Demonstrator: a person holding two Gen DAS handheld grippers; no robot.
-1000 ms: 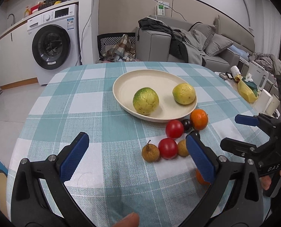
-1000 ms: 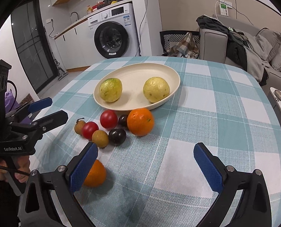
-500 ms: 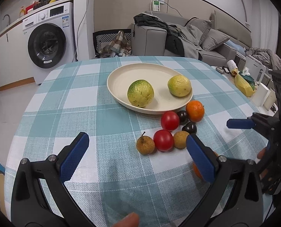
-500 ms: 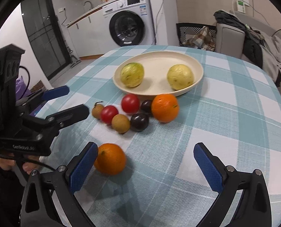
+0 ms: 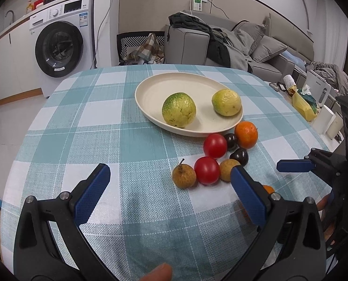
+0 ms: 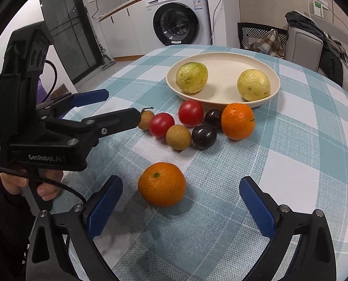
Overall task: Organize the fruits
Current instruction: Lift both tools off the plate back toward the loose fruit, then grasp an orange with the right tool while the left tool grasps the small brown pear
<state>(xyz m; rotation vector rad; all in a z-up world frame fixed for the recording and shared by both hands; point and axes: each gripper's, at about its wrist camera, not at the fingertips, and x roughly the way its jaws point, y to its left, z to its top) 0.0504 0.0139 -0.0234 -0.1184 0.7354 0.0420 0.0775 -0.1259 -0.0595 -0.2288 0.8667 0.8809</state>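
Compared with a second ago, the right gripper has swung leftward and closer to the table, so that the lone round orange mandarin, which earlier sat half hidden behind its left finger, now lies in plain sight between the two blue-padded fingers, nearer the left one and touching neither. Its jaws stand wide apart and hold nothing. The left gripper has also drawn in over the teal-and-white checked tablecloth, and the fruit cluster now sits larger and closer to its right finger; its jaws too are spread wide and empty, with the cloth bare between them. From the left wrist view the lone mandarin is almost wholly hidden behind that right finger. Beyond the grippers lies the cluster: a brown stemmed longan, a red tomato touching it, and a second brown longan just beside; behind these a second red tomato, two dark purple plums, and a second orange mandarin close against the rim of the plate. The shallow cream oval plate holds a green-yellow round fruit on the left and a paler yellow round fruit on the right, well apart. Farther back stand a white washing machine and a grey sofa draped with clothes.
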